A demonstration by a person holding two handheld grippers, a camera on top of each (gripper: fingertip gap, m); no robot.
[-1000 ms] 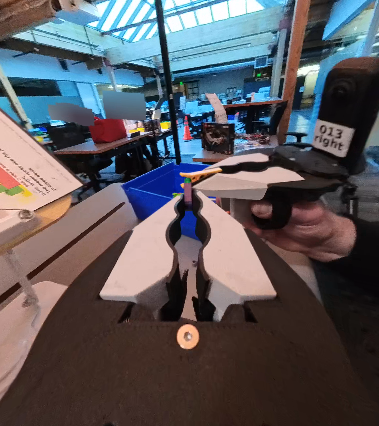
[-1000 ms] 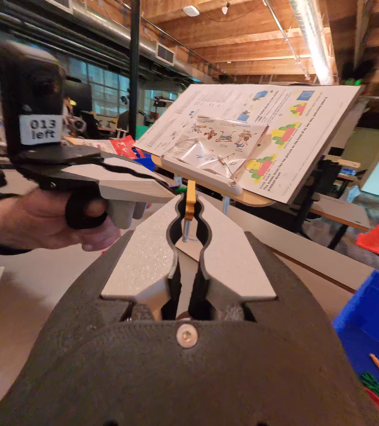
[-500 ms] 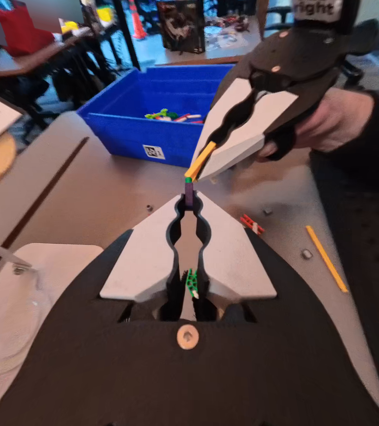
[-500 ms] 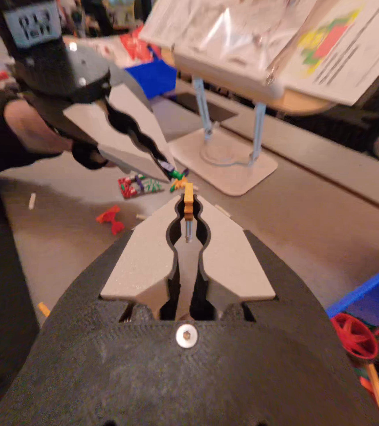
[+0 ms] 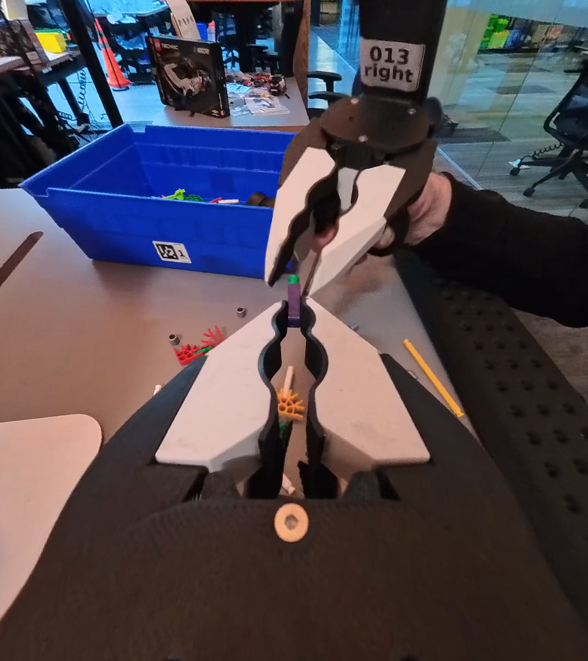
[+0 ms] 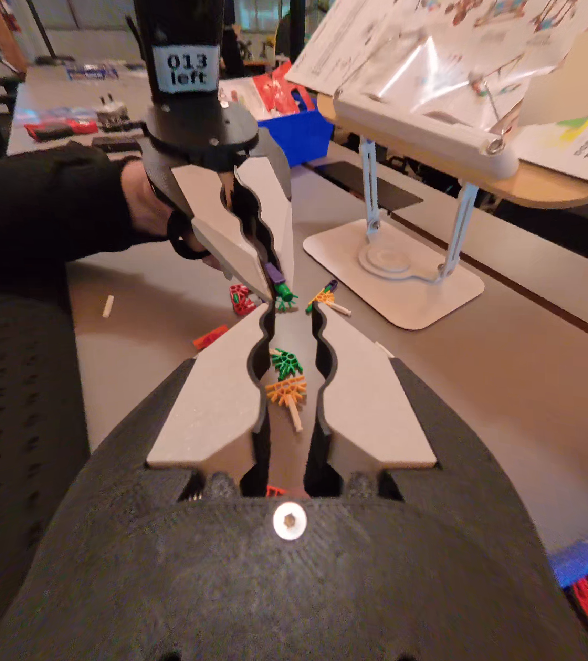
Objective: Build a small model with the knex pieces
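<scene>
My left gripper [image 5: 294, 304] is shut on a small purple piece [image 5: 294, 308] with a green rod end [image 5: 294, 279] sticking out past the tips. It also shows in the right wrist view [image 6: 273, 291], pointing down over the table, with the purple piece [image 6: 274, 273] and green rod [image 6: 284, 290] in it. My right gripper [image 6: 291, 308] is open and empty, its tips close to the green rod end. In the left wrist view the right gripper [image 5: 290, 286] hangs just above the purple piece. An orange connector with a white rod [image 6: 287, 393] and a green connector [image 6: 287, 363] lie on the table below.
A blue bin [image 5: 135, 214] with loose pieces stands behind. Red pieces [image 5: 196, 347], a yellow rod [image 5: 432, 377] and small grey sleeves [image 5: 241, 312] lie on the grey table. A white document stand [image 6: 392, 272] with sheets is at the right. A second orange connector [image 6: 323, 297] lies near it.
Both grippers tilted down from level toward the table. My right gripper opened and no longer holds the orange piece with the rod. The left stays shut on the purple piece.
</scene>
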